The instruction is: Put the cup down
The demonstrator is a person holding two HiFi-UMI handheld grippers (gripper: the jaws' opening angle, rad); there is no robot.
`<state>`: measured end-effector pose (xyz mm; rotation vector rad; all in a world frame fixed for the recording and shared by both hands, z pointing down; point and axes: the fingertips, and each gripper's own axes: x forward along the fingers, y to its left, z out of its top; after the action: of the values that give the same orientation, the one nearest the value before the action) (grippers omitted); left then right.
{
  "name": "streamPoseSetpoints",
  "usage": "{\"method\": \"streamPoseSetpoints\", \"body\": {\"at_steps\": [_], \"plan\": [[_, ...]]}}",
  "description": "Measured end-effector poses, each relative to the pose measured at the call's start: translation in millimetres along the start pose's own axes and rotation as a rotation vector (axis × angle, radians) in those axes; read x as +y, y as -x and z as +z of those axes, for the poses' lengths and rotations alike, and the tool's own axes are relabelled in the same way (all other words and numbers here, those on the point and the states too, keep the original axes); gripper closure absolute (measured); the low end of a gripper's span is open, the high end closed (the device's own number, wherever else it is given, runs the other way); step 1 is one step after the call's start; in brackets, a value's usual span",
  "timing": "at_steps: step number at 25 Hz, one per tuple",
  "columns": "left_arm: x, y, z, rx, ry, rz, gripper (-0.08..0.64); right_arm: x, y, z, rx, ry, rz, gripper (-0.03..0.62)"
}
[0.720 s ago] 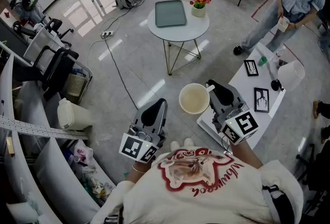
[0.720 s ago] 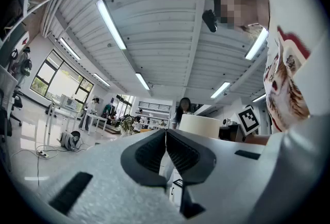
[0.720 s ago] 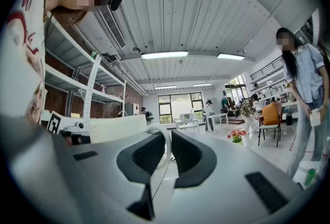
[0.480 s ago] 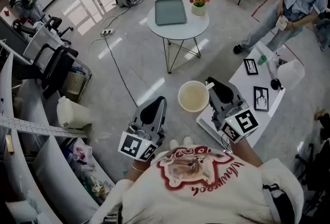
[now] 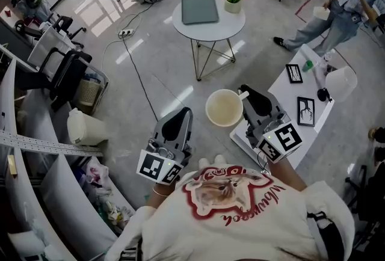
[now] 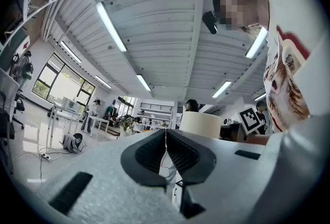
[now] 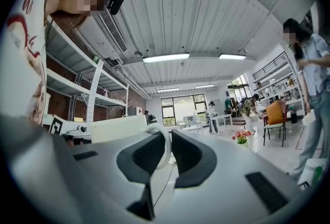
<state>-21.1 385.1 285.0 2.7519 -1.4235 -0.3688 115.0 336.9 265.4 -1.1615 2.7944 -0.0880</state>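
In the middle of the frame we pinch the cup (image 5: 224,107) by its thin handle (image 7: 164,147) with the right gripper (image 5: 246,97); it looks light, hard and breakable, and the left gripper (image 5: 181,115) is closed, empty.

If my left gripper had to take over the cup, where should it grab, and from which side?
Probably the rim of the cup on its left, with the left gripper coming in from that side: one jaw inside the open mouth, one outside the wall. The handle points right, with the right gripper shut on it. The left jaws are together and must open first.
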Motion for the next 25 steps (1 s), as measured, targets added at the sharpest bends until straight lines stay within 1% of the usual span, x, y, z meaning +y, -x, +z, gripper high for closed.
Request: {"method": "streamPoseSetpoints", "body": {"at_steps": [8,17,25], "plan": [[-1,-5,-3,-0.004,0.0,0.017,0.545,-9,2,1,-0.003,-0.005,-0.002,0.538],[-8,-15,-8,-0.023,0.0,0.048,0.545,-20,8,1,-0.002,-0.005,0.03,0.537],[-5,-17,-20,0.004,0.009,0.091,0.545,-34,3,-12,0.024,-0.035,0.045,0.537]]}}
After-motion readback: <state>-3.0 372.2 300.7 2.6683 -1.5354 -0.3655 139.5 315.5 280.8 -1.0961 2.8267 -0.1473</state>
